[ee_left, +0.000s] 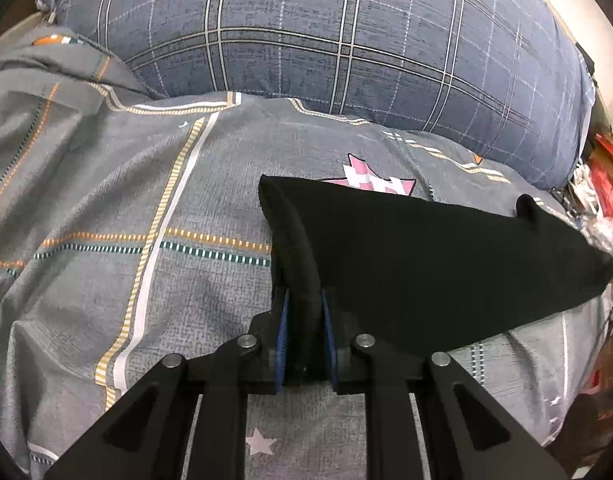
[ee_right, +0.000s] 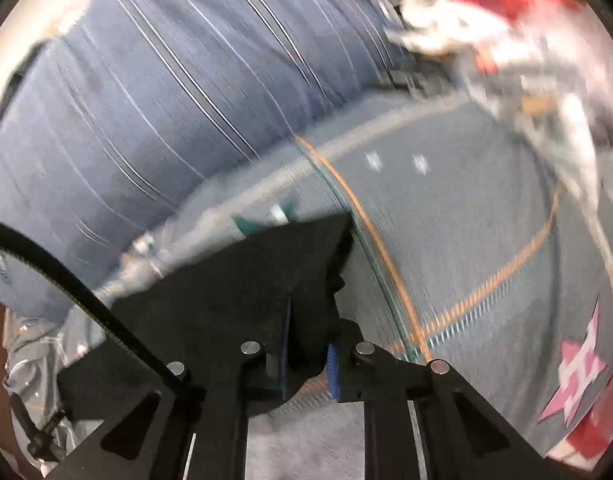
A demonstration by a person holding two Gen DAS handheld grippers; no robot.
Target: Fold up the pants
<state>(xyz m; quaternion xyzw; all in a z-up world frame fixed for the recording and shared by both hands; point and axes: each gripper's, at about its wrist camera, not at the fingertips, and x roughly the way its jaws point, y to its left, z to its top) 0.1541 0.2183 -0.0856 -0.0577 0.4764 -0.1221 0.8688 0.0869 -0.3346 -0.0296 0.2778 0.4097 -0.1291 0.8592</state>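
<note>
The black pants (ee_left: 426, 256) hang stretched above the grey bedcover (ee_left: 126, 200). My left gripper (ee_left: 304, 300) is shut on a thick rolled edge of the pants, with the cloth spreading away to the right. In the right wrist view, my right gripper (ee_right: 310, 320) is shut on another edge of the black pants (ee_right: 226, 300), and the cloth spreads away to the left. That view is blurred by motion. Both grippers hold the cloth off the bed.
A large blue plaid pillow (ee_left: 326, 48) lies behind on the bed and shows in the right wrist view (ee_right: 166, 100). Red and white clutter (ee_right: 486, 12) sits past the bed's edge. A black cable (ee_right: 66, 272) crosses the right view's left side.
</note>
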